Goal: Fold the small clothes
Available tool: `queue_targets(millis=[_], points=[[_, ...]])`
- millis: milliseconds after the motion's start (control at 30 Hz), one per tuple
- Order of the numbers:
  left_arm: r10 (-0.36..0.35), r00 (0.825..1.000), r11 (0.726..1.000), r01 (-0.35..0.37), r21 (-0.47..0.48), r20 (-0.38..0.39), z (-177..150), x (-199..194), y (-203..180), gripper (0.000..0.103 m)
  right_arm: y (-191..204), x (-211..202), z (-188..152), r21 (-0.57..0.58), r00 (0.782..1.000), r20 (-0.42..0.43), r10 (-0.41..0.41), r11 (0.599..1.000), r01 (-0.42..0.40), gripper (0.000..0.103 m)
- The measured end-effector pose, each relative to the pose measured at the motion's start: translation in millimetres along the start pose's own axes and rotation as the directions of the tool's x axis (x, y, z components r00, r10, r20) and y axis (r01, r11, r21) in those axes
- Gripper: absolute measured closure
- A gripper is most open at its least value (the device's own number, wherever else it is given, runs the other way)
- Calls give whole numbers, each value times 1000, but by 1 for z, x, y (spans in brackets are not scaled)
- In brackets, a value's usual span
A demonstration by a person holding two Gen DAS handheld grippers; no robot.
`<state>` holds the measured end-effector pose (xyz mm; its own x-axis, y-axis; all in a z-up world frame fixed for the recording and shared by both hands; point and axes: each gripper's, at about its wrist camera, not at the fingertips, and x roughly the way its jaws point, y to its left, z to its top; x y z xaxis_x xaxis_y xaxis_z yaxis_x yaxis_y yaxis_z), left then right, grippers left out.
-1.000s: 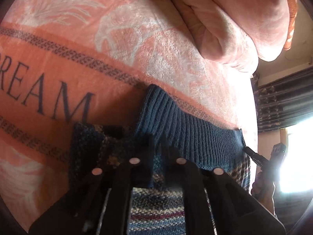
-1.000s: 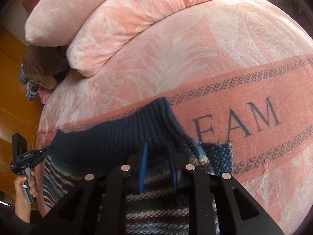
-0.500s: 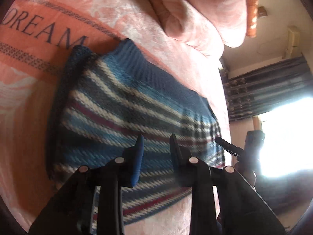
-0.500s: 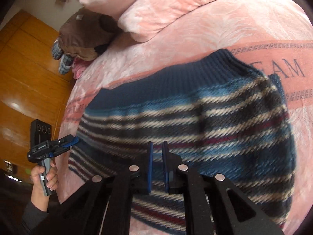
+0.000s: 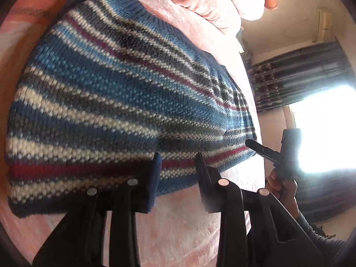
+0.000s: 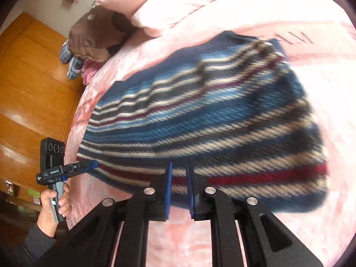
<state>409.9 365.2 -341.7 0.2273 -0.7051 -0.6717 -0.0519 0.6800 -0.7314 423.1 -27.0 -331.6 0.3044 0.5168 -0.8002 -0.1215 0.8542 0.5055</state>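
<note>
Striped knit sweater (image 5: 124,102) lies folded on a pink blanket (image 5: 184,229); left gripper (image 5: 178,162) spread apart, right gripper (image 6: 178,171) narrowly parted, both empty above its near edge

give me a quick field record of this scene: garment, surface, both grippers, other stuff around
garment: striped knit sweater, folded, lying flat
surface: pink blanket on a bed
left gripper: open, empty, at the sweater's near edge
right gripper: narrow gap between fingers, nothing held, at the sweater's near edge
pillows: pink, beyond the sweater
plush toy: brown, beside the pillows
wardrobe: wooden, beside the bed
</note>
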Motion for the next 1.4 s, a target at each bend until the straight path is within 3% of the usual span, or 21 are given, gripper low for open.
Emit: queue_targets(millis=[33, 67, 100, 200, 233, 300, 367, 400, 467, 567, 733, 933, 1133, 1400], points=[[16, 1000, 1000, -16, -13, 1, -2, 2, 10, 80, -18, -2, -3, 20, 999, -2, -49, 999, 49, 90], [18, 1000, 999, -18, -30, 6, -2, 3, 16, 96, -38, -2, -5, 44, 996, -13, -91, 995, 92, 98], [13, 1000, 999, -12, -47, 6, -3, 3, 22, 102, -53, 1, -6, 57, 995, -25, -93, 994, 95, 103], [-16, 1000, 996, 15, -84, -7, 2, 0, 23, 101, -67, -3, -4, 99, 998, -23, -60, 993, 62, 103], [-36, 999, 997, 35, -74, -12, 3, -7, 19, 94, -58, -8, -2, 83, 997, -8, -80, 993, 80, 101], [-69, 998, 997, 69, -44, 9, 7, -33, 12, 45, -32, -20, -5, 14, 992, 18, -127, 992, 127, 85], [-50, 998, 999, 50, -4, 38, 14, -63, 7, 30, 10, -31, -19, -149, 975, 59, -215, 964, 221, 72], [-40, 998, 999, 40, 3, 49, 22, -76, 7, 23, 33, -32, -29, -238, 962, 82, -262, 932, 274, 64], [8, 998, 1000, -7, -7, 60, 37, -99, 17, 15, 77, -26, -54, -394, 936, 131, -326, 850, 351, 39], [59, 997, 996, -56, -63, 42, 59, -122, 46, 15, 130, 3, -94, -556, 915, 161, -371, 732, 395, 38], [50, 999, 985, -49, -163, 3, 84, -123, 88, 15, 179, 58, -139, -672, 919, 121, -374, 651, 354, 39], [14, 1000, 975, -15, -221, -6, 108, -99, 111, 15, 228, 95, -155, -723, 937, 135, -321, 615, 315, 39], [-14, 999, 981, 6, -192, -40, 132, -62, 103, 15, 263, 122, -140, -745, 952, 151, -265, 603, 286, 39], [-31, 998, 987, 21, -162, -63, 160, -42, 99, 15, 283, 144, -118, -749, 957, 175, -233, 600, 283, 39]])
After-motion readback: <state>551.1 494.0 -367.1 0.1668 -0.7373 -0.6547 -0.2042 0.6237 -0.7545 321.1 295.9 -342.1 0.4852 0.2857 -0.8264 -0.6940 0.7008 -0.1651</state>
